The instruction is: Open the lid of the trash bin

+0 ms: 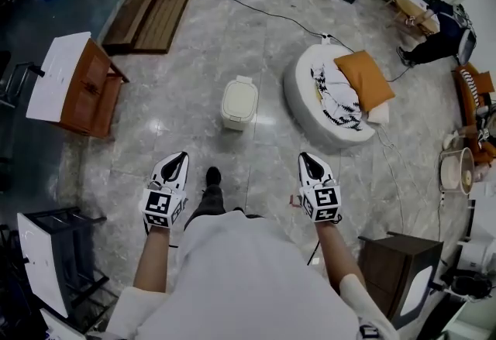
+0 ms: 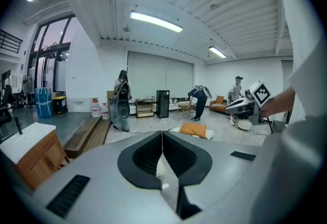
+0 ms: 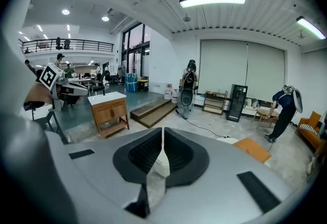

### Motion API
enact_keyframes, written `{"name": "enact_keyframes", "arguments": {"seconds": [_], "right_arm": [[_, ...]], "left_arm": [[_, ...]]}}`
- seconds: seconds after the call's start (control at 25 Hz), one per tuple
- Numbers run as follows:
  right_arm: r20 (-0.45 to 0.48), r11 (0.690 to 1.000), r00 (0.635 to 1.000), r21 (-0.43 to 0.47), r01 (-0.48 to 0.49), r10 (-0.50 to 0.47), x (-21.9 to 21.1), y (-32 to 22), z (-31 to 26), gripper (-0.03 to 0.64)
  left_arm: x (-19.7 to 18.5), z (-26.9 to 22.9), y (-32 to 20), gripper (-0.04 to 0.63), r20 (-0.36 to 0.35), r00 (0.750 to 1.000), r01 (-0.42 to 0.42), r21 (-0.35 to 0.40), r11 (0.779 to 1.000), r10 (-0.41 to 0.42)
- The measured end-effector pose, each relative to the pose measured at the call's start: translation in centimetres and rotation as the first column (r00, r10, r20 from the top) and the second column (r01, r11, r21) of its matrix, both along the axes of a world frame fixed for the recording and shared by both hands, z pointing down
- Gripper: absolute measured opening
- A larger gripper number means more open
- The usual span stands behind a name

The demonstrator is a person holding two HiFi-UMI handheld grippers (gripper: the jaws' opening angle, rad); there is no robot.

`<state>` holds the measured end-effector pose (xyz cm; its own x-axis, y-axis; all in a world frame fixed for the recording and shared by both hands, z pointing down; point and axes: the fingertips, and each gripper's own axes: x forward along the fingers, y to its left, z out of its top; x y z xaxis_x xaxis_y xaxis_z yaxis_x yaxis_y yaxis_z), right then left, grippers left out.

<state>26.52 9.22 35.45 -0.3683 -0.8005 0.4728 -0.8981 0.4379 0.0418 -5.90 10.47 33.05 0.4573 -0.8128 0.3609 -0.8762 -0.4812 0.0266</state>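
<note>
Item: trash bin (image 1: pixel 239 103), cream, on the floor ahead of me, well out of reach, lid (image 1: pixel 241 92) down.
Tools: left gripper (image 1: pixel 175 162) and right gripper (image 1: pixel 309 163), both with jaws together, nothing between them.
Risk, as I judge it: closed tips may skid off the lid edge, or push the light bin across the glossy tiles.
Surroundings: round floor cushion (image 1: pixel 304 102) just right of the bin; cable (image 1: pixel 283 17) beyond it; wooden cabinet (image 1: pixel 85 87) well to the left.
Approach: only my shoe (image 1: pixel 212 175) lies between.

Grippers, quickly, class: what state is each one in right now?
Left gripper: closed, holding nothing.
Right gripper: closed, holding nothing.
</note>
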Motion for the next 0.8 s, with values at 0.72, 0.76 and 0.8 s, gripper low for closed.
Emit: {"name": "enact_keyframes", "arguments": {"seconds": [0.72, 0.76, 0.8], "right_arm": [[-0.061, 0.994, 0.997, -0.096, -0.055, 0.049, -5.9, -8.0, 2.4, 0.034], [-0.064, 0.993, 0.997, -0.101, -0.056, 0.049, -6.3, -8.4, 2.6, 0.034], [-0.066, 0.993, 0.997, -0.106, -0.057, 0.05, -6.7, -8.7, 2.9, 0.034]], "left_arm": [[-2.9, 3.1, -12.7, 0.018, 0.005, 0.982, -0.188, -0.069, 0.98, 0.189], [-3.0, 3.4, -13.2, 0.018, 0.007, 0.98, -0.2, -0.074, 0.977, 0.201], [-3.2, 3.7, -13.7, 0.018, 0.008, 0.977, -0.211, -0.078, 0.974, 0.212]]}}
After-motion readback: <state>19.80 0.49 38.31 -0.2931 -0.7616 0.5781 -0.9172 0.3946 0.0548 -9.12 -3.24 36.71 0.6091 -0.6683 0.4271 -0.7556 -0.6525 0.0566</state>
